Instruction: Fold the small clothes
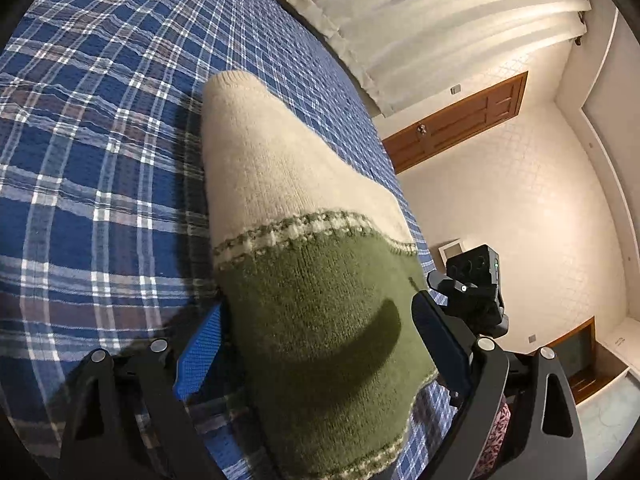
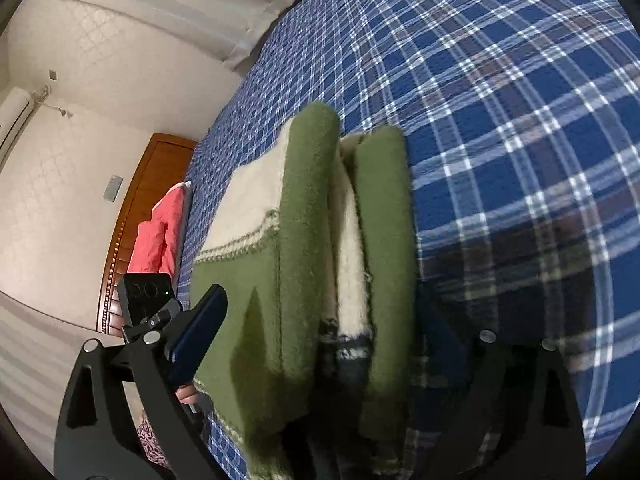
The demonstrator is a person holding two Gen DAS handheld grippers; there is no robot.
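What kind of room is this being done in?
Most likely a bedroom. The folded green and cream knit garment lies on a bed with a blue plaid bedspread, a wooden headboard stands at one end, and pale curtains hang alongside.

Probably a home bedroom: plaid bedspread (image 1: 100, 160), pleated curtains (image 1: 440, 20), wooden door (image 1: 460, 120), pink pillow (image 2: 160, 232).
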